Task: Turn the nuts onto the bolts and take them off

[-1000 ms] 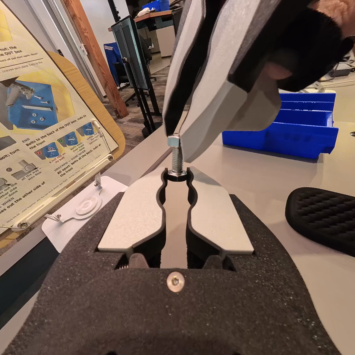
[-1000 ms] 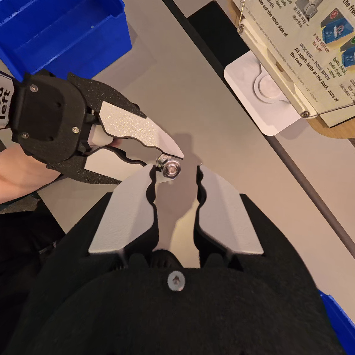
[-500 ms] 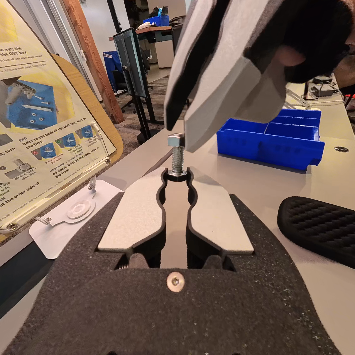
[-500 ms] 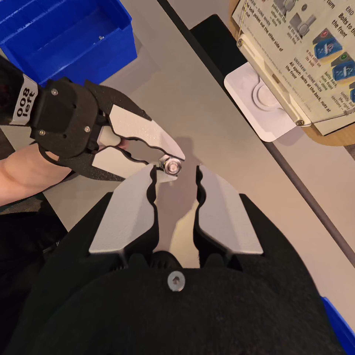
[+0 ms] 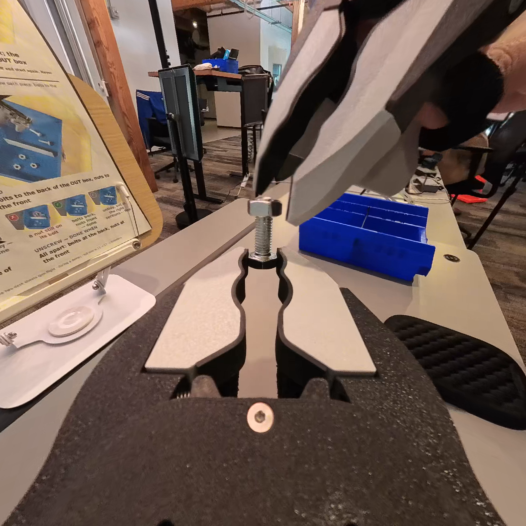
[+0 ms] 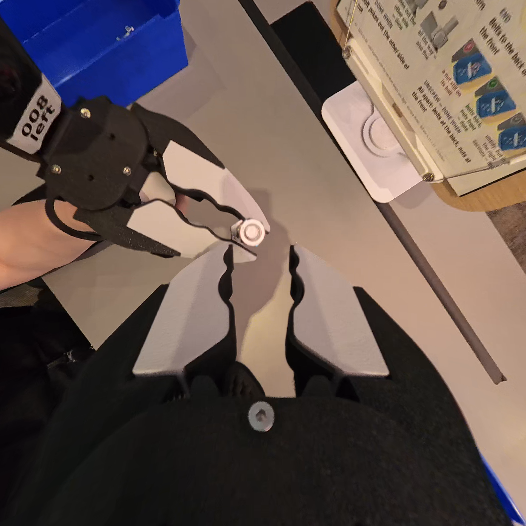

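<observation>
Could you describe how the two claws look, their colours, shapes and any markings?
Both claws are alike. The left claw has a rough, speckled black body, two flat pale grey fingers with wavy black inner edges, and a silver screw at the centre. In the right wrist view its wrist part carries a white label with dark writing. The right claw shows the same grey fingers and screw.

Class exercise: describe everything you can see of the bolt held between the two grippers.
The bolt is bright silver metal with a threaded shank, standing upright above the grey table. The left gripper is shut on its lower end at a collar. A hex part crowns its top; the open right gripper hovers there, contact unclear.
</observation>
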Motion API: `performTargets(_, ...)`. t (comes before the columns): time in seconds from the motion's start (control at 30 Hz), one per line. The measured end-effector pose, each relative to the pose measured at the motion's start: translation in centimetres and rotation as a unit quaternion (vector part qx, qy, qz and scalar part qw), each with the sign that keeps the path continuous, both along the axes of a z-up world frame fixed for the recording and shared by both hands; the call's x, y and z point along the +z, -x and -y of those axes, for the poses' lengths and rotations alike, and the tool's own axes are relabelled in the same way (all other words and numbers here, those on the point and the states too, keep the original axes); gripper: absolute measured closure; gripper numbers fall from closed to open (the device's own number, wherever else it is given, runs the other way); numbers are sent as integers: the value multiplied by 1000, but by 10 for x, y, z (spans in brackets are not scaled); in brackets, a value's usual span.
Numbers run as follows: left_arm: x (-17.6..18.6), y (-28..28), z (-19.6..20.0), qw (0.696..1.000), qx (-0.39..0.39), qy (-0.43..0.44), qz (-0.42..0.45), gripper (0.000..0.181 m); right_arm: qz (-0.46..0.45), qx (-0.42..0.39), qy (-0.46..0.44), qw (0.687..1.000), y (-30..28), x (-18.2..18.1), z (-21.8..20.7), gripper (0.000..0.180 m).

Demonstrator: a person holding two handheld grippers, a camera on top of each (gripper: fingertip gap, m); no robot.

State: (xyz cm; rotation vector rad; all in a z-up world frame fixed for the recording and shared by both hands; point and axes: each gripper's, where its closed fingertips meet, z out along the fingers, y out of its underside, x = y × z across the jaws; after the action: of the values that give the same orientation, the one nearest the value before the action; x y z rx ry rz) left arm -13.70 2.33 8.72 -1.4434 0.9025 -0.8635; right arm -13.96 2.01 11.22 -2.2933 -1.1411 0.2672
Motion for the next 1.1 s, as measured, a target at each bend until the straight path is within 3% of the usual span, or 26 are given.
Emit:
performTargets(0.53, 5, -2, 3, 1000, -15, 7, 26, 162, 22, 3, 34, 999, -1, 0, 4, 144)
performTargets(0.87, 13, 5, 3, 999, -15, 3, 44, 162, 27, -9, 101, 994, 12, 3, 11, 147)
performTargets(1.1, 11, 1, 7, 999, -25, 1, 33, 162, 32, 0, 93, 995, 18, 2, 8, 159)
